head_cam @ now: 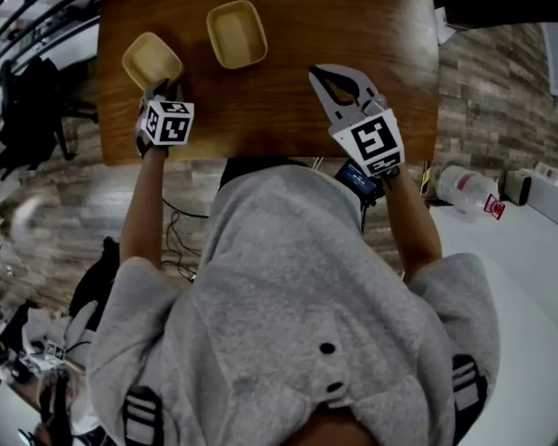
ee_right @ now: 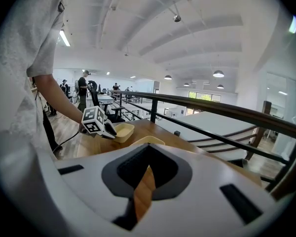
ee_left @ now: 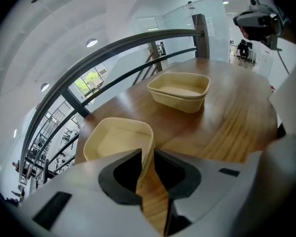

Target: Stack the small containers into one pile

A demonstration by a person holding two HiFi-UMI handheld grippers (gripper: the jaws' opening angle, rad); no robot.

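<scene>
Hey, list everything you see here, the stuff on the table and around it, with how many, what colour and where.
table: one, brown wood, in front of the person
near container: one, cream, left part of the table
far container: cream, further in on the table; looks like two nested, but I cannot be sure
railing: one, dark, beyond the table
bottle: one, white with a red label, off the table to the right
grey top: one, on the person
left tool: one, white with black pads, closed on the near container's wall
right tool: one, white, jaws together and empty, over the table's right part
</scene>
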